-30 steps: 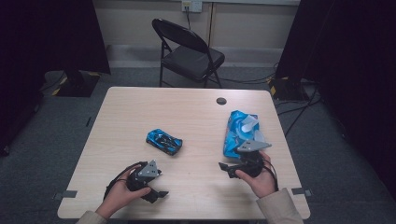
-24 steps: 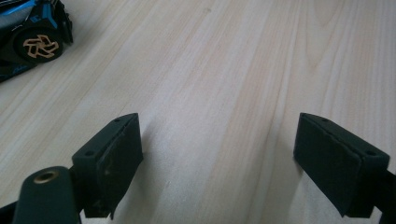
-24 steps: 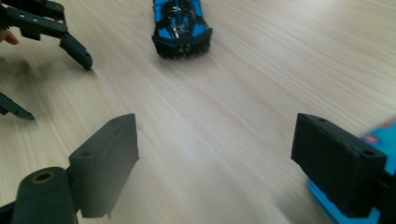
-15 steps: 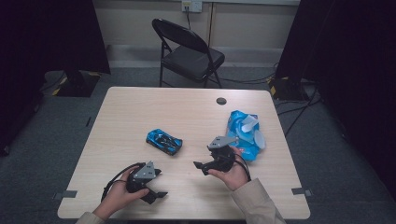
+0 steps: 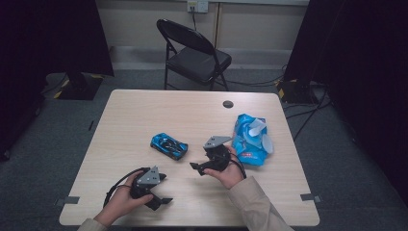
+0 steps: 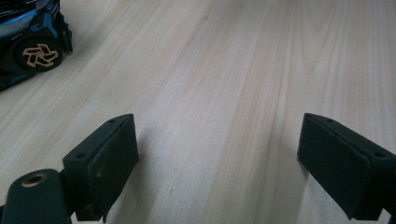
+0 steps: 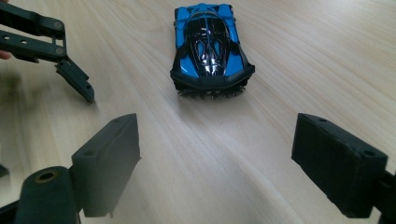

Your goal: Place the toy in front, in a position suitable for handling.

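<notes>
While both tongs (image 5: 196, 168) (image 5: 163, 192) gape empty, the toy car (image 5: 169, 146) lies lengthwise toward the right tongs.

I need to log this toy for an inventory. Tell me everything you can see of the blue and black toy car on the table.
The blue and black toy car looks like glossy plastic, low and sleek like a sports car, with a dark roof and black wheels with orange spokes. It stands upright on its wheels near the middle of the pale wooden table, lying diagonally. Nothing touches it but the table.
</notes>
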